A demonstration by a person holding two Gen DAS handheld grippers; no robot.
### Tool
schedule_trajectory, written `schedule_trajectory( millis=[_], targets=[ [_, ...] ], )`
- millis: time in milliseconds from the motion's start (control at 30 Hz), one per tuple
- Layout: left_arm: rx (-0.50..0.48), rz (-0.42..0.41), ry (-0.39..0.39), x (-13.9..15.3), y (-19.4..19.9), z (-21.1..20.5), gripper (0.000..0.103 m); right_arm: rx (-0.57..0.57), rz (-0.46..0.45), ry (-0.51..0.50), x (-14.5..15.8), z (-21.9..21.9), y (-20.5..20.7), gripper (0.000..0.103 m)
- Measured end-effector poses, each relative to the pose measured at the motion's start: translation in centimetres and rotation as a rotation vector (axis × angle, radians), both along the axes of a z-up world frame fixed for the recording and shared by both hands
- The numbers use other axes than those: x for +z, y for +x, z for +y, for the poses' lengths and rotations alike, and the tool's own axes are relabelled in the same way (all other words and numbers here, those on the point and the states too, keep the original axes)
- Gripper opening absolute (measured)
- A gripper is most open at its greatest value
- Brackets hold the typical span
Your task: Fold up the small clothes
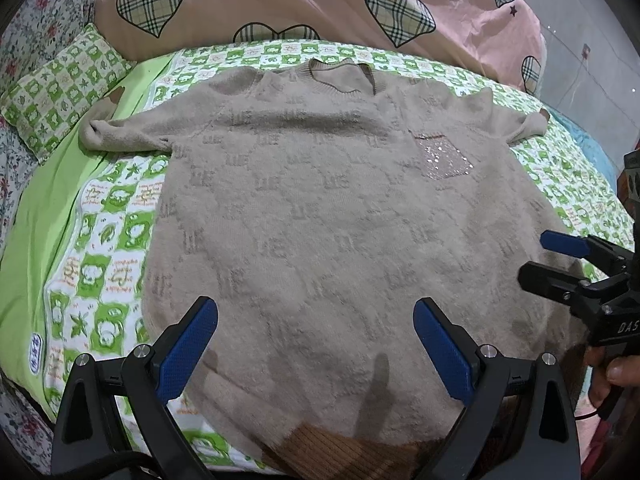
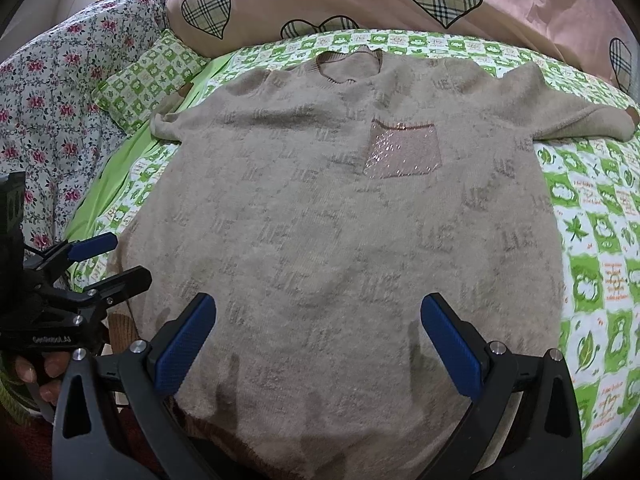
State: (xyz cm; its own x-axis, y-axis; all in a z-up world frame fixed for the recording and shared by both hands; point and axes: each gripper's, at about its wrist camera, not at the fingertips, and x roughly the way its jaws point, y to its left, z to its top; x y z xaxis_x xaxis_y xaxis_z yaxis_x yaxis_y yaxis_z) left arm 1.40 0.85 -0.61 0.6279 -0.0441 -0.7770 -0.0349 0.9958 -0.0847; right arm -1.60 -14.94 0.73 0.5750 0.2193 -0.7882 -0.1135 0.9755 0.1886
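The sweater point(image 1: 320, 208) lies flat on the bed point(image 1: 112, 216), probably ready for folding; left tool point(image 1: 316, 324) and right tool point(image 2: 318, 320) hover, jaws apart.

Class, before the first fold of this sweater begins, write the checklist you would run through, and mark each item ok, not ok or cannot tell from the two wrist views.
1. Beige sweater lies spread flat, front up, on the green checked bedsheet: ok.
2. Both sleeves spread out to the sides, left sleeve and right sleeve: ok.
3. Left gripper open, nothing held: ok.
4. Right gripper open, nothing held: ok.
5. Both grippers sit near the sweater's ribbed hem: ok.
6. Sequined pocket lies flat: ok.
7. Fabric under the sweater's body is free of folds: cannot tell.
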Motion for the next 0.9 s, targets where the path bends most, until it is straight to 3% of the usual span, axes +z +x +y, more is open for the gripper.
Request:
schedule_trajectory(
  millis=[367, 600, 900],
  targets=[
    [-0.012, -0.054, 0.063, 2.6, 6.5, 3.8, 0.099, -0.012, -0.047, 0.020, 1.5, -3.8, 5.0, 0.102],
    [-0.067, -0.074, 0.128, 4.1, 15.5, 6.5, 0.099, 0.028, -0.058, 0.002, 2.4, -6.6, 11.3, 0.102],
    [-0.189, -0.084, 0.121, 4.6, 28.4, 10.4, 0.099, 0.017, -0.093, -0.061, 3.5, -11.4, 22.4, 0.102]
  ],
)
